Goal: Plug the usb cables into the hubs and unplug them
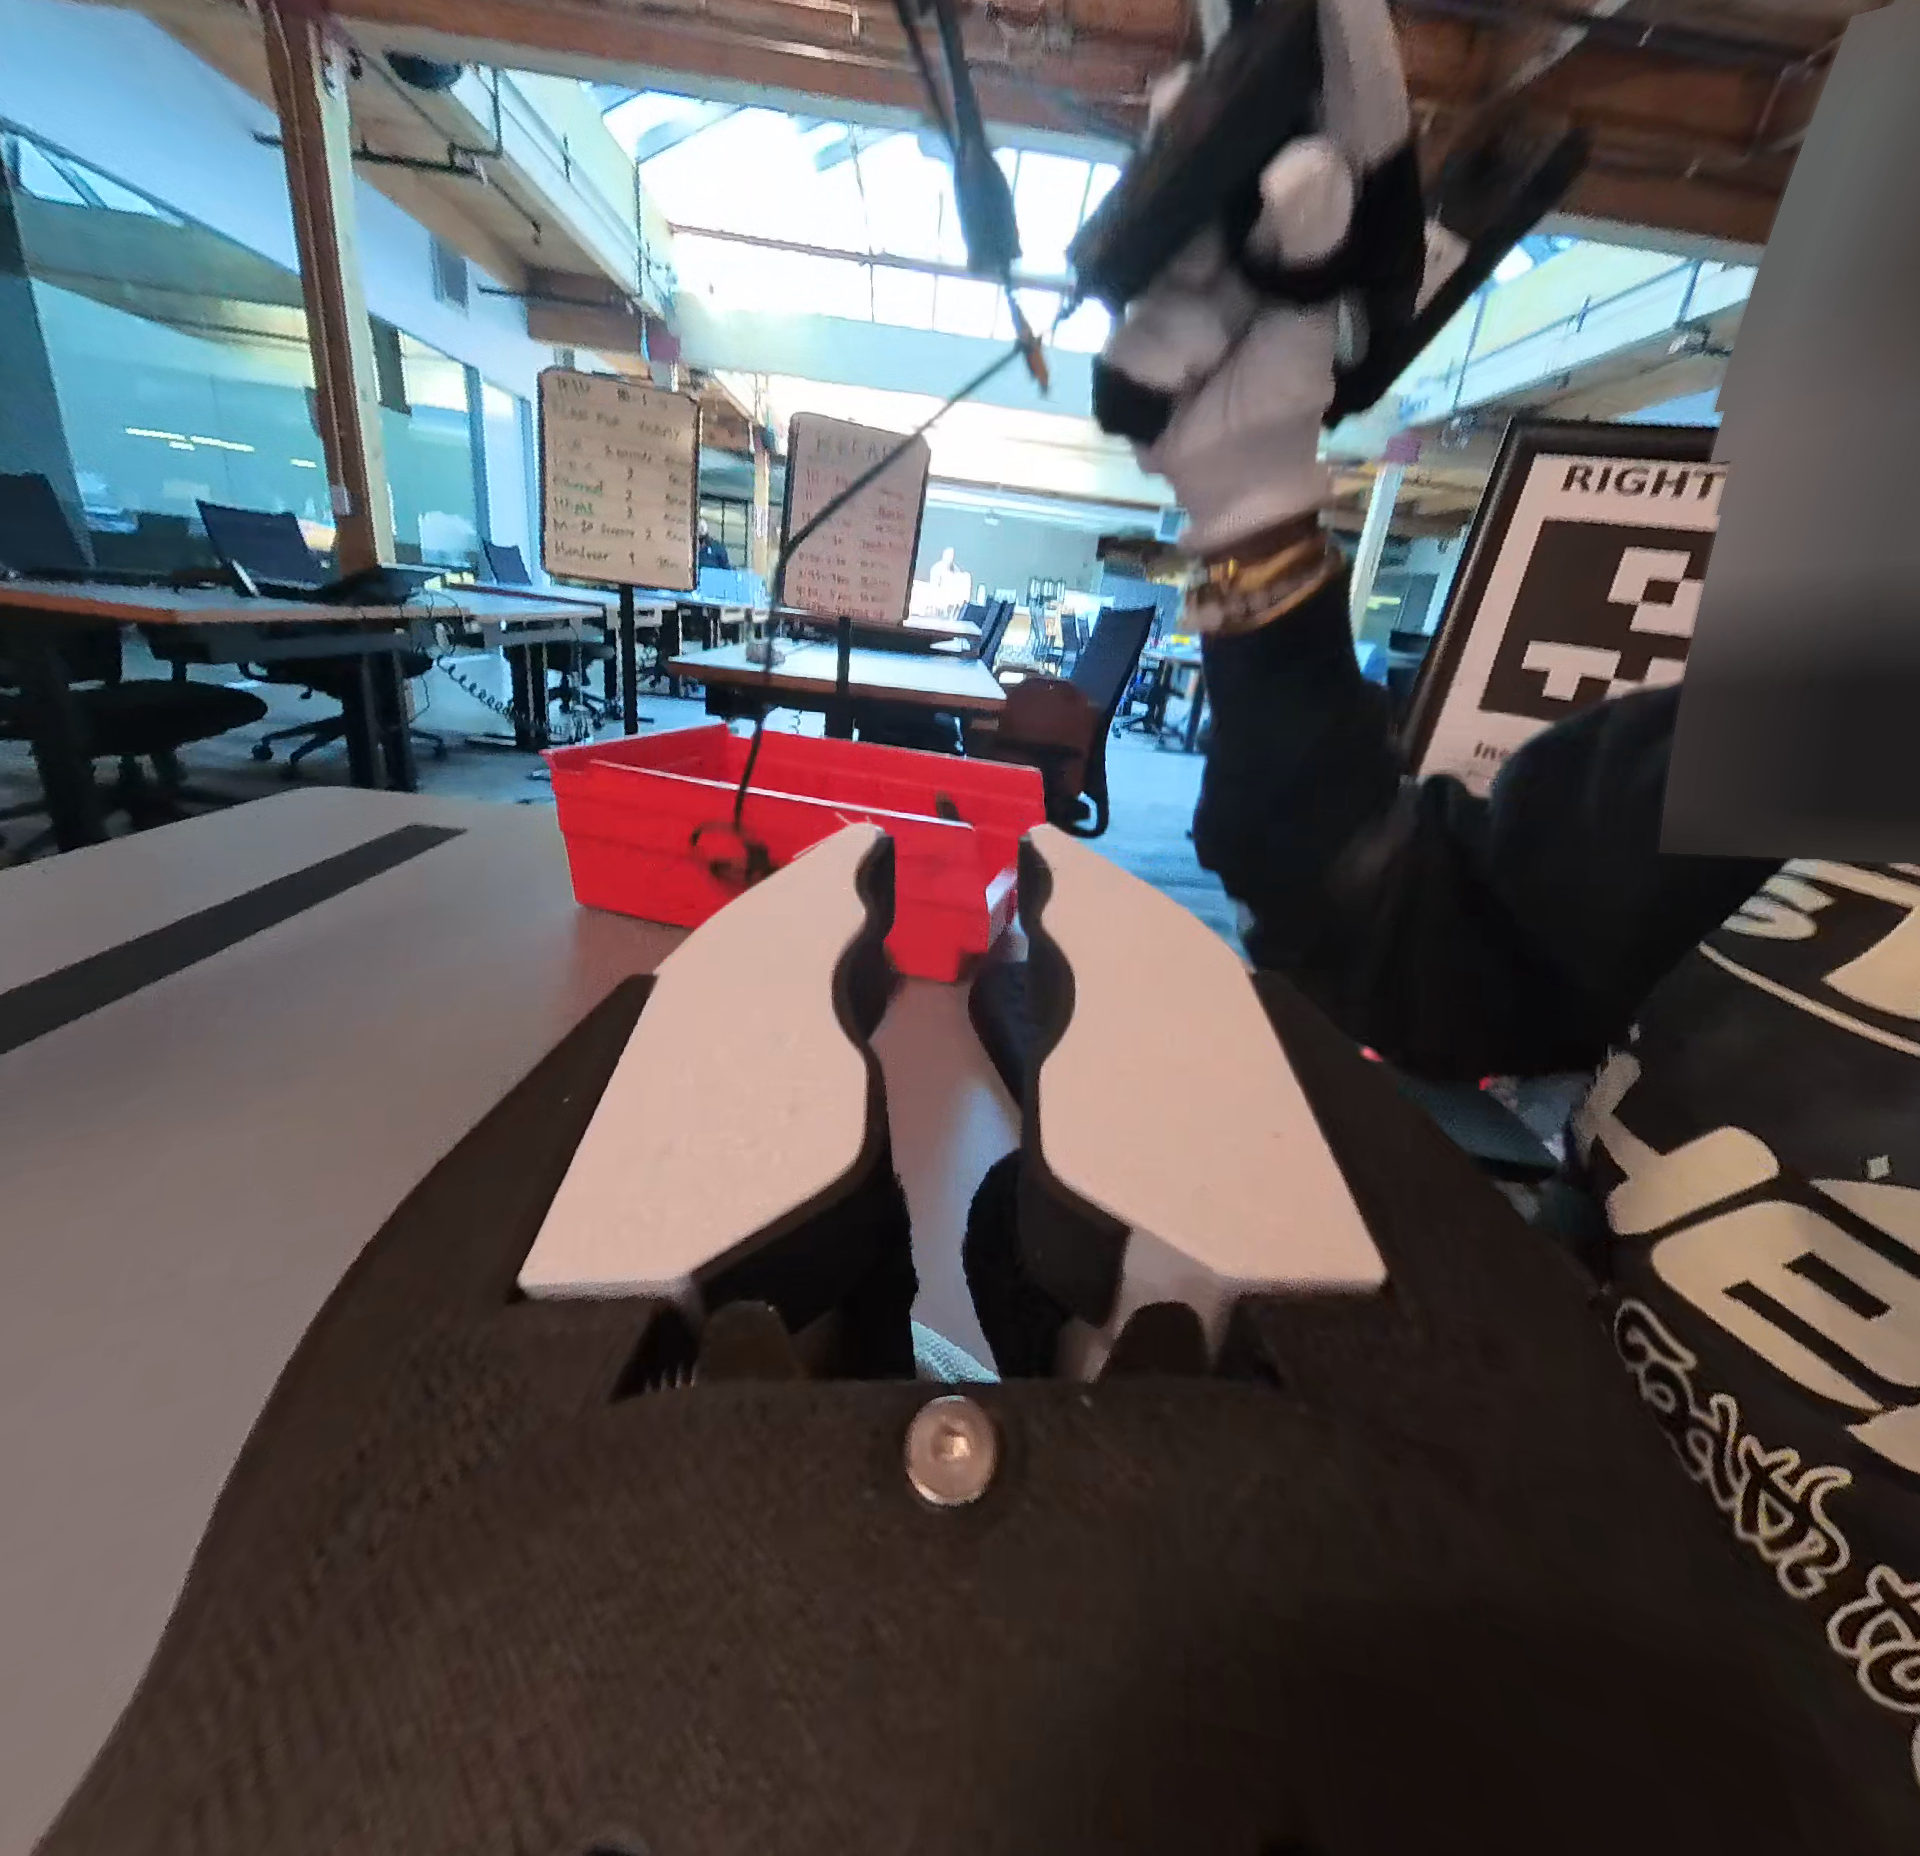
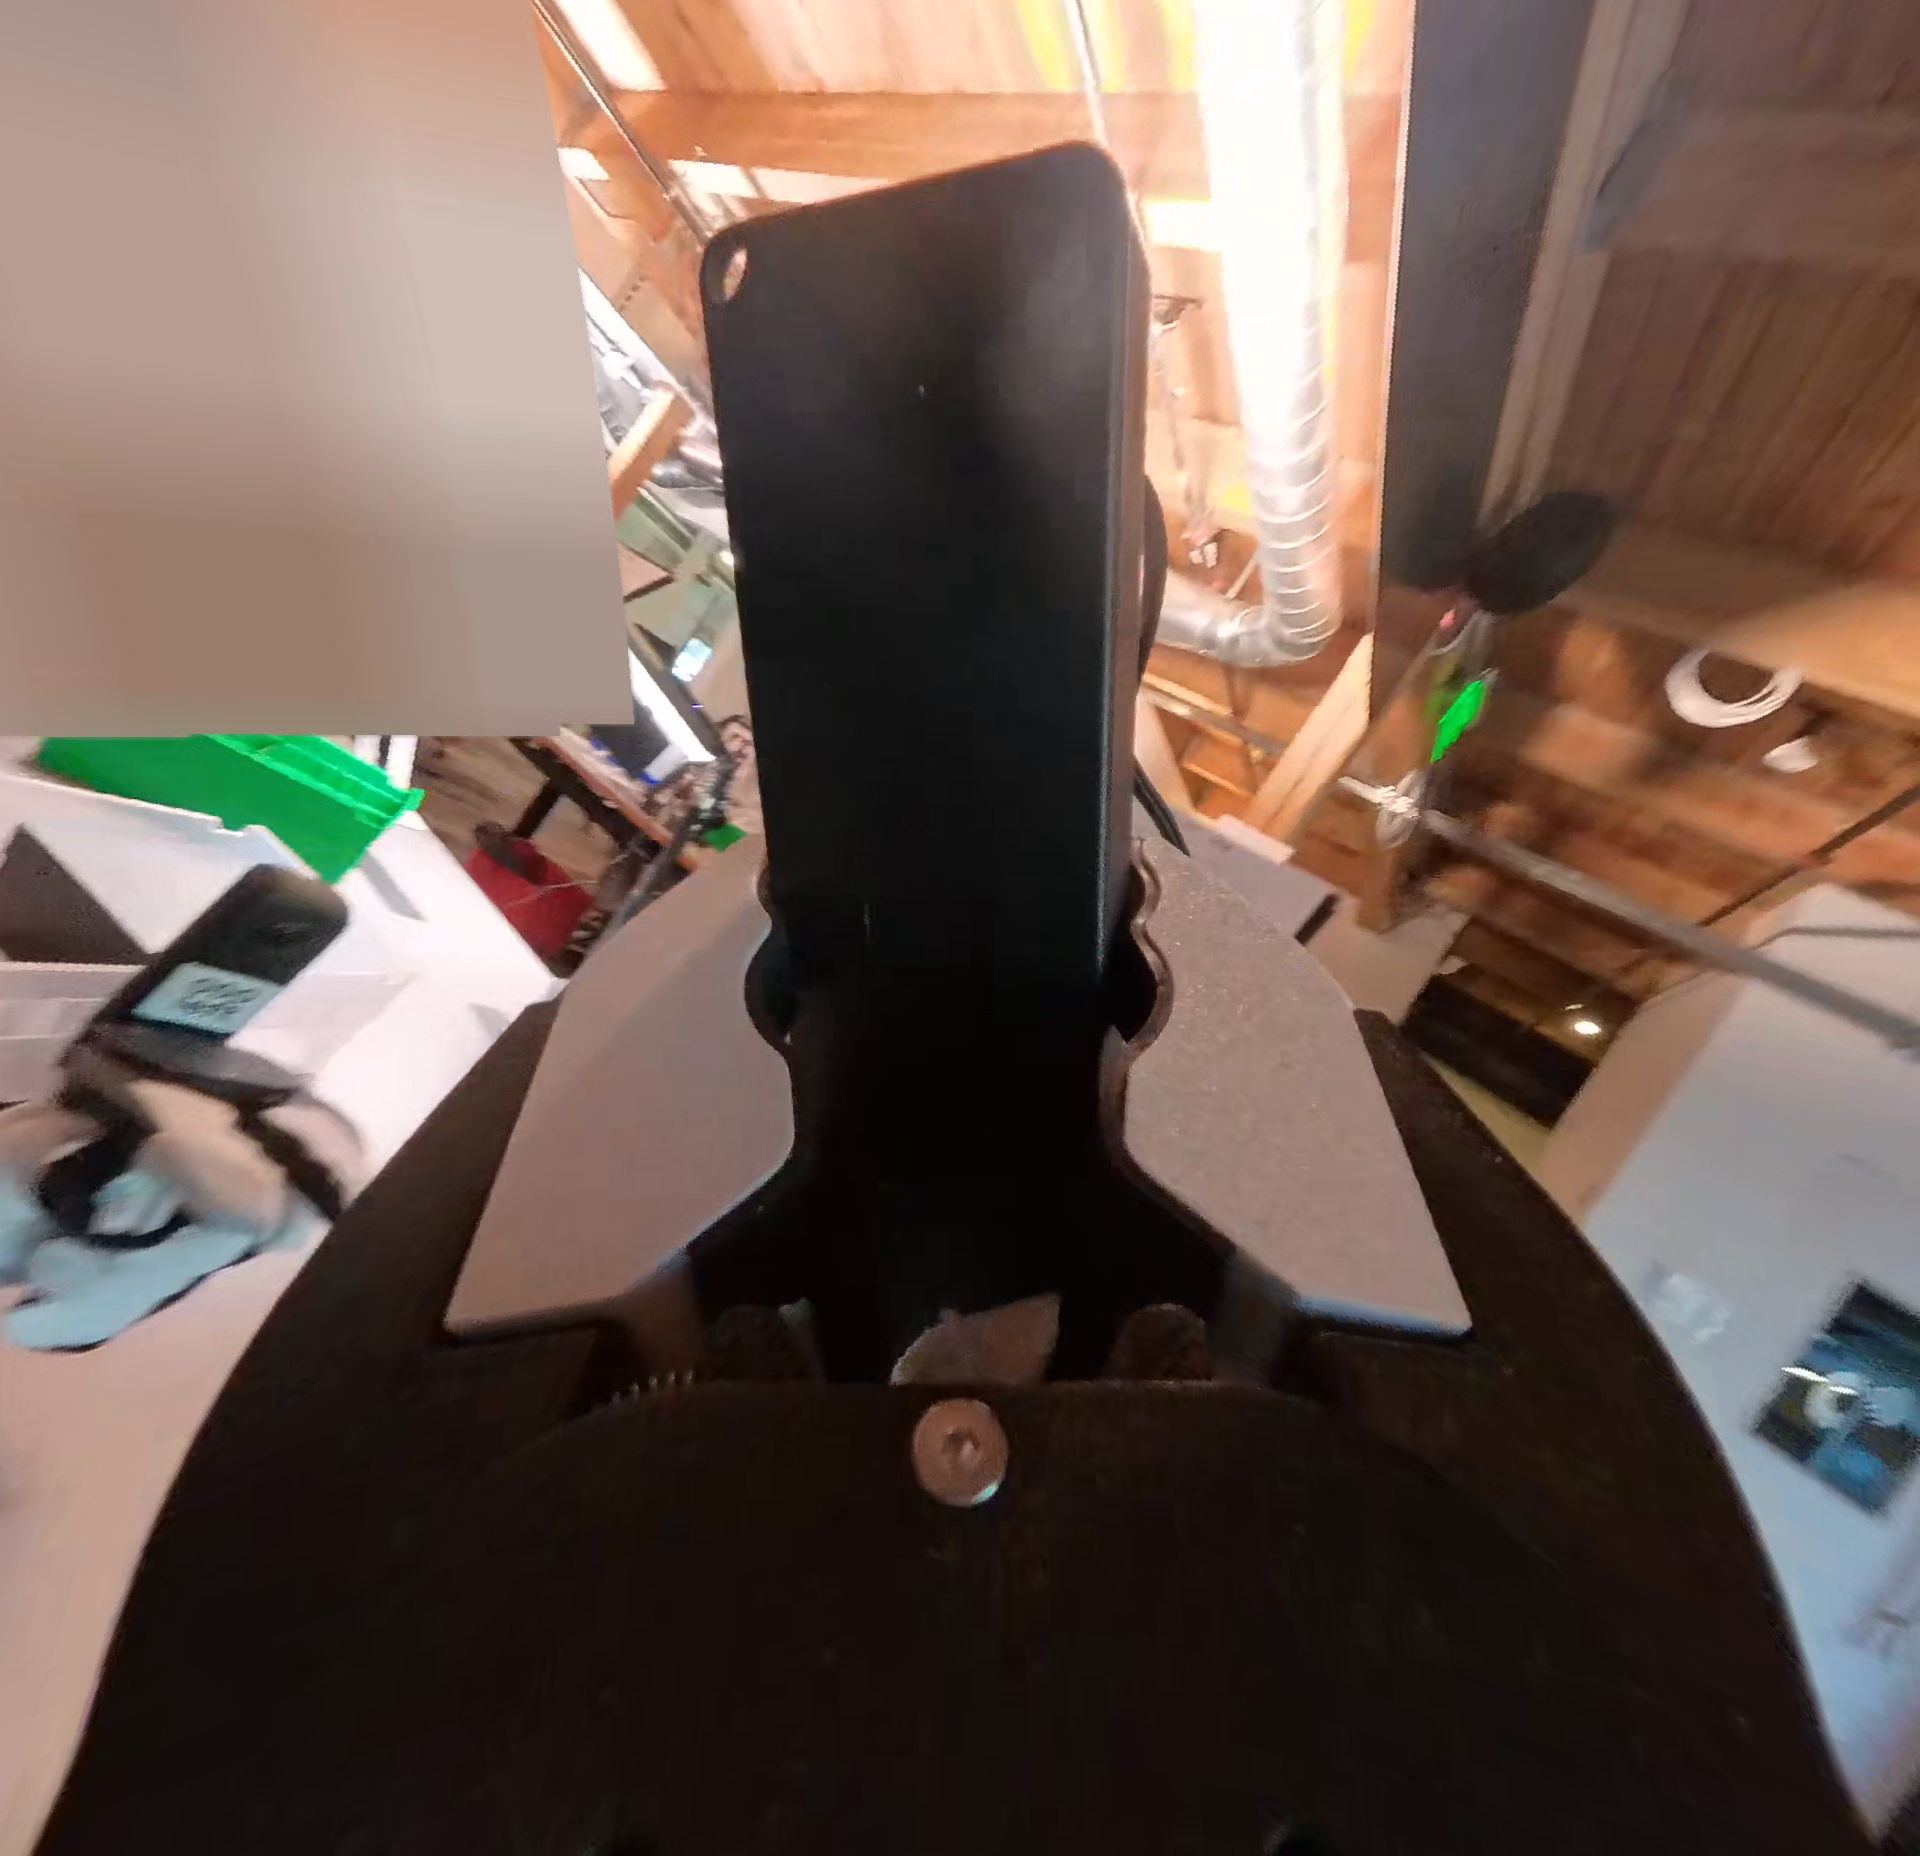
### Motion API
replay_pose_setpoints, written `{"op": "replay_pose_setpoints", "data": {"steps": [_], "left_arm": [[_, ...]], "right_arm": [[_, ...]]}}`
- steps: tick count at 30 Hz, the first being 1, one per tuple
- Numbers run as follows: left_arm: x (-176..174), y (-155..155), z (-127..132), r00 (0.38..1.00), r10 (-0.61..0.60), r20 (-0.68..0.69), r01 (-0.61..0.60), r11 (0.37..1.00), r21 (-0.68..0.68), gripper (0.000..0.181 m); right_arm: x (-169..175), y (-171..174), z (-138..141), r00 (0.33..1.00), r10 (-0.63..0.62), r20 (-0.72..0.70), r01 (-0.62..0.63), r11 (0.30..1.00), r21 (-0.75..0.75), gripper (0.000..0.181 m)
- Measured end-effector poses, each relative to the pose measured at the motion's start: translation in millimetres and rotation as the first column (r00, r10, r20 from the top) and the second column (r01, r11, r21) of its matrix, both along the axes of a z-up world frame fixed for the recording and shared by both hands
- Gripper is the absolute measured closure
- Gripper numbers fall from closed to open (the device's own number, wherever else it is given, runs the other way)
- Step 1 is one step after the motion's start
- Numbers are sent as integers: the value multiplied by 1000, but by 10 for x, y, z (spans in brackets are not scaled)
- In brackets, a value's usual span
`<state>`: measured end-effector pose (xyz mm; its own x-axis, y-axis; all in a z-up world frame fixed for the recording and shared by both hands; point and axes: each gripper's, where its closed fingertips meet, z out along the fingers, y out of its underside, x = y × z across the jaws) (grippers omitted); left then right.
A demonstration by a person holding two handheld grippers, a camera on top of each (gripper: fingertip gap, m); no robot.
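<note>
Black hub [image 2: 925, 580] upright between right gripper [image 2: 951, 933] fingers

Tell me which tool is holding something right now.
The right tool: it is clamped on a black hub, raised toward the ceiling. The left tool is empty, fingers slightly apart, pointing at the red bin on the table.

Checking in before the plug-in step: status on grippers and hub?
Left gripper open, empty, low over table. Right gripper shut on black hub, raised high. Cable trails down into red bin.
</note>
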<state>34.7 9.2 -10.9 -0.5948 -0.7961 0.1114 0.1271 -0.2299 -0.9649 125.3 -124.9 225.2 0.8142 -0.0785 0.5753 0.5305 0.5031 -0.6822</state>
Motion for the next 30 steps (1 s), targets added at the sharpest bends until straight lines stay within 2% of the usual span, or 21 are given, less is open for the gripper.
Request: {"op": "replay_pose_setpoints", "data": {"steps": [8, 11, 14, 19, 22, 25, 27, 30], "left_arm": [[72, -49, -145, 998, 37, -59, -31, 995, 95, 160], [99, -21, -191, 995, 57, -77, -48, 993, 105, 159], [112, -26, -213, 994, 62, -91, -51, 992, 113, 159], [131, -47, -270, 991, 84, -102, -66, 984, 168, 160], [152, -67, -321, 989, 82, -120, -59, 982, 182, 160], [168, -84, -373, 987, 89, -135, -59, 975, 216, 160], [181, -89, -407, 984, 100, -146, -63, 969, 239, 160], [195, -98, -453, 982, 106, -159, -61, 963, 264, 159]], "right_arm": [[464, -387, 984, 991, -137, -2, 136, 981, 136, 120], [708, -513, 1212, 979, -205, -15, 205, 967, 150, 120], [897, -563, 1263, 972, -235, -17, 235, 965, 120, 120], [1086, -464, 950, 972, -235, -5, 235, 972, 17, 120], [1259, -406, 608, 969, -243, -36, 241, 969, -52, 120], [1505, -393, 200, 953, -273, -129, 260, 959, -112, 120], [1726, -391, -132, 914, -323, -246, 281, 940, -192, 120], [2074, -416, -730, 791, -421, -444, 281, 895, -347, 121]]}}
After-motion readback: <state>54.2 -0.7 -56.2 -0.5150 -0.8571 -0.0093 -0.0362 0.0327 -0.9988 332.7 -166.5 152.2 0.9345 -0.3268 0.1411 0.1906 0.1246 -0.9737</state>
